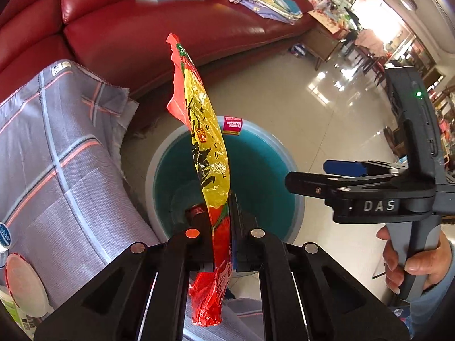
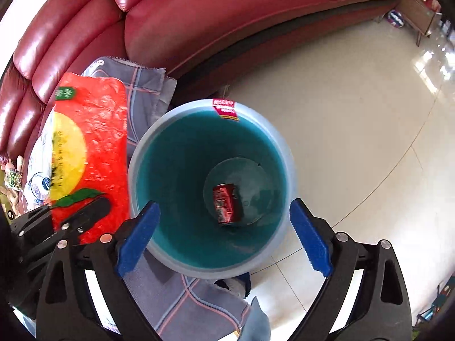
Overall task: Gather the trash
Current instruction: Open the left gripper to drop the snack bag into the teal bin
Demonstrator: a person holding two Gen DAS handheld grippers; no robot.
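Bin: teal inside, pale rim, round bin stands on the pale tiled floor beside a red leather sofa.
Bin contents: one red drink can lies on its side on the bottom; nothing else seen inside.
Bin label: red-pink sticker on the far rim; print too small to read.
Left gripper: jaws closed on a red and yellow plastic wrapper.
Wrapper position: held edge-on above the bin's near rim, upper end rising past the fingers, crumpled lower end hanging below them.
Wrapper print: yellow disc, green leaf, green patch near the top, dark characters; unreadable.
Right gripper: blue pads wide apart, nothing between them, poised directly over the bin mouth.
Right gripper writing: "DAS" on its body.
Cloth: grey plaid fabric lies just beside the bin.
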